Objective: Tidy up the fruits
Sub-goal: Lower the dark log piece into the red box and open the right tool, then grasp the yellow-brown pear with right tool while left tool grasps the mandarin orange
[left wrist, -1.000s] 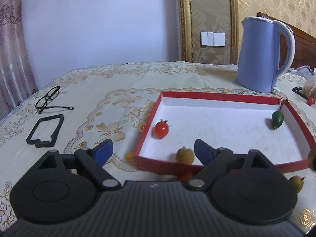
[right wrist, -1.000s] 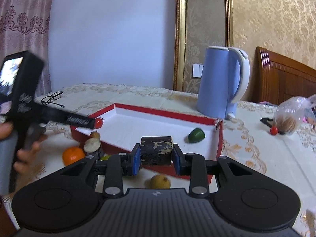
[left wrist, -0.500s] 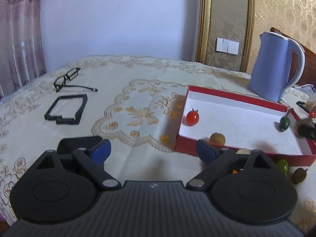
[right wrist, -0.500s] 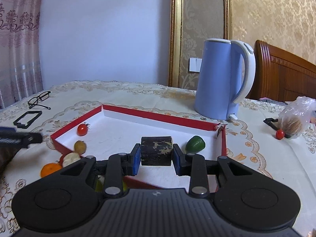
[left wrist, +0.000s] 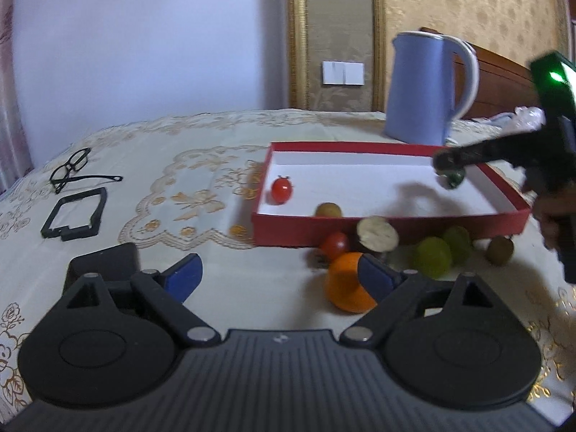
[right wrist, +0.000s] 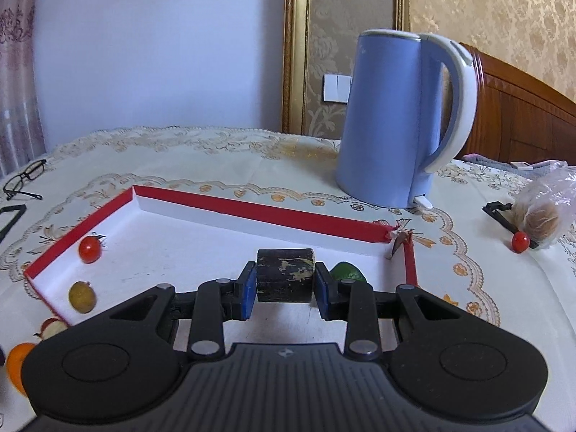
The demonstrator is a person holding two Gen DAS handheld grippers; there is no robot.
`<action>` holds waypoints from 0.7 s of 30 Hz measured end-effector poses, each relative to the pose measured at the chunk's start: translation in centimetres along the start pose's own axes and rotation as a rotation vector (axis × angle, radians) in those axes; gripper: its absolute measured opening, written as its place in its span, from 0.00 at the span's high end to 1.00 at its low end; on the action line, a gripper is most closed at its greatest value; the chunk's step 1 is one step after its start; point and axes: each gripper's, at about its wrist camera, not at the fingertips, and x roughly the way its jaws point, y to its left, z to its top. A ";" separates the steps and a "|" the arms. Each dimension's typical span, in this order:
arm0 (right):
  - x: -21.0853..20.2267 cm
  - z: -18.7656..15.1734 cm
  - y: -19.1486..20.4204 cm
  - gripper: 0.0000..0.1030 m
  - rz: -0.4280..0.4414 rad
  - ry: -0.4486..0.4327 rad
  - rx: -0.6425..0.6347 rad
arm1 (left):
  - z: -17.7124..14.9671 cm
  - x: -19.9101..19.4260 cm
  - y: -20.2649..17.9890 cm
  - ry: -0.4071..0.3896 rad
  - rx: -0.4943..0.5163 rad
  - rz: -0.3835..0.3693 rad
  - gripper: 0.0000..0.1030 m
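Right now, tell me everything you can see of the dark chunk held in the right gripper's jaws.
The dark chunk is a short, stubby cylinder lying on its side, its flat ends pressed against the blue pads of the right gripper. Its skin looks near black and matte, with pale yellowish scuffs across the front. It hangs above the white floor of the red tray, touching nothing but the pads. A green fruit sits just behind it to the right.

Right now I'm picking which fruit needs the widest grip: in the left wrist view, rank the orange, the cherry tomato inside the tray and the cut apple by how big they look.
1. Orange, largest, though it lies nearest the camera, which flatters it.
2. Cut apple.
3. Cherry tomato, smallest, and farthest back.
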 end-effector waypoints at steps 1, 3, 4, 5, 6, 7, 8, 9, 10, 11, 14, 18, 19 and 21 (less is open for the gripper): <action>0.3 0.2 0.0 0.69 -0.004 0.002 0.004 | -0.1 0.0 -0.2 -0.001 0.006 -0.006 0.10; 1.1 0.6 -0.2 0.69 -0.011 0.007 0.031 | -0.2 0.1 -0.7 0.004 0.020 -0.017 0.10; 1.4 0.9 -0.4 0.69 -0.012 0.007 0.045 | -0.4 0.2 -0.9 0.007 0.026 -0.018 0.09; 1.7 1.0 -0.5 0.68 -0.012 0.012 0.056 | -0.4 0.2 -1.1 0.008 0.033 -0.021 0.09; 1.9 1.2 -0.6 0.68 -0.016 0.024 0.062 | -0.6 0.1 -1.3 0.007 0.043 -0.026 0.08; 1.7 1.3 -0.6 0.68 -0.020 0.024 0.066 | -0.7 0.1 -1.6 0.005 0.053 -0.031 0.08; 1.3 1.3 -0.7 0.68 -0.017 0.014 0.070 | -0.7 0.0 -1.7 0.002 0.063 -0.034 0.08; 0.6 1.1 -0.8 0.68 -0.005 -0.004 0.078 | -0.8 0.0 -1.8 -0.002 0.069 -0.038 0.08; -0.4 0.9 -0.9 0.68 0.004 -0.020 0.086 | -0.8 0.0 -2.0 -0.003 0.074 -0.044 0.08; -1.2 0.8 -1.0 0.68 0.008 -0.036 0.091 | -0.9 0.1 -2.1 0.000 0.074 -0.051 0.09; -4.7 -0.6 -1.0 0.68 0.025 -0.109 0.093 | -1.0 0.4 -2.3 0.012 0.066 -0.090 0.14; -8.9 -3.0 -1.1 0.47 0.047 -0.188 0.106 | -1.0 1.0 -2.4 0.044 0.050 -0.113 0.21; -9.7 -3.7 -1.1 0.47 0.048 -0.201 0.103 | -1.0 1.2 -2.4 0.054 0.044 -0.121 0.22; -11.1 -5.0 -1.1 0.47 0.041 -0.217 0.104 | -0.9 1.7 -2.4 0.073 0.026 -0.137 0.25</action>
